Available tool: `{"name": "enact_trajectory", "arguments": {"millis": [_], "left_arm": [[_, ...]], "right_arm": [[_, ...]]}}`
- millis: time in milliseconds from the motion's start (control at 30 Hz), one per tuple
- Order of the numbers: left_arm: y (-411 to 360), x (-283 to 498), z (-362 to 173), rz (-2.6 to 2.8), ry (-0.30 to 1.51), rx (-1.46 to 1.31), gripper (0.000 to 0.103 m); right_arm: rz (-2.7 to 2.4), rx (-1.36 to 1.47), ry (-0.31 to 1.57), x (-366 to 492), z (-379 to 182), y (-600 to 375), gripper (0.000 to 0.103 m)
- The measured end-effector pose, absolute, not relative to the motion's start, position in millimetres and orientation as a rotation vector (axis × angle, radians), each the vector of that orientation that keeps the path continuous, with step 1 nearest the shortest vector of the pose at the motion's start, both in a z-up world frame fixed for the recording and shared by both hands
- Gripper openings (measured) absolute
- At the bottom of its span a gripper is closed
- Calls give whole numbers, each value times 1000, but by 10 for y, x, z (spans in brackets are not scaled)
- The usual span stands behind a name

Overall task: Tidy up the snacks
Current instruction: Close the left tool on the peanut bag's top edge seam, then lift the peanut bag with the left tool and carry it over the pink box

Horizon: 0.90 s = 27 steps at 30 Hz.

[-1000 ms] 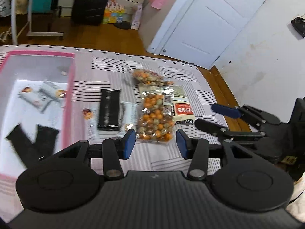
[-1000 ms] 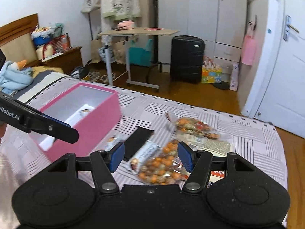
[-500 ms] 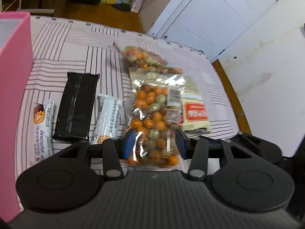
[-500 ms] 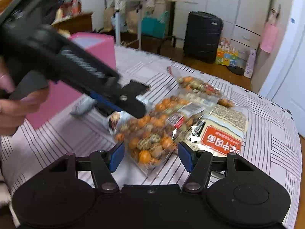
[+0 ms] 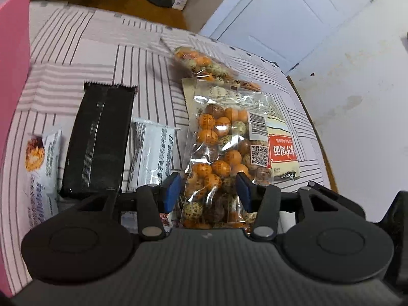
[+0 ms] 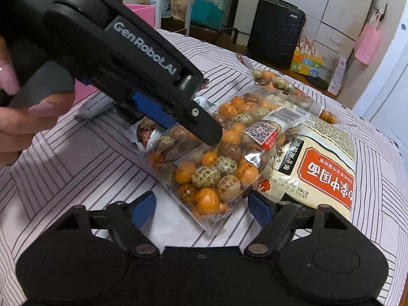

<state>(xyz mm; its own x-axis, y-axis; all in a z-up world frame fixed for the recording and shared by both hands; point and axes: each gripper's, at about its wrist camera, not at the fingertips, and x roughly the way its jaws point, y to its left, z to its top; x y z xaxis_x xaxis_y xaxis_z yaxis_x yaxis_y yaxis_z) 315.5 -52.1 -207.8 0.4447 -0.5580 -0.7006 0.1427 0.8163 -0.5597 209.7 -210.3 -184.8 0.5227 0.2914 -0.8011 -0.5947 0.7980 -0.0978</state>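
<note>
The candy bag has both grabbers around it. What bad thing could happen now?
Both grippers, left and right, are opening around the same clear candy bag, so they may bump or tug it apart. The bag lies partly on the noodle packet, which might get dragged along. The slippery plastic could also slide out.
</note>
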Motion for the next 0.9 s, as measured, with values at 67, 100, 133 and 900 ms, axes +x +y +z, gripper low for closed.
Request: {"name": "enact_trajectory", "arguments": {"millis": [67,100,133,900], "left_arm": [[-479,3185,-2137,-455,1050,-503,52],[-460,3194,-2166,-462,1059,-524,52],[-439,3200,-2198,-468,1076,-553,52],[-709,2831,-2073,-449,1041,-385,55]], "right_arm": [[531,-373,862,2154,-1863,-2110,85],[529,-359,862,2162,-1870,-2116,85],[530,-347,869,2172,-1893,-2122,85],[547,-267,909,2148,-1997,-2048,91]]}}
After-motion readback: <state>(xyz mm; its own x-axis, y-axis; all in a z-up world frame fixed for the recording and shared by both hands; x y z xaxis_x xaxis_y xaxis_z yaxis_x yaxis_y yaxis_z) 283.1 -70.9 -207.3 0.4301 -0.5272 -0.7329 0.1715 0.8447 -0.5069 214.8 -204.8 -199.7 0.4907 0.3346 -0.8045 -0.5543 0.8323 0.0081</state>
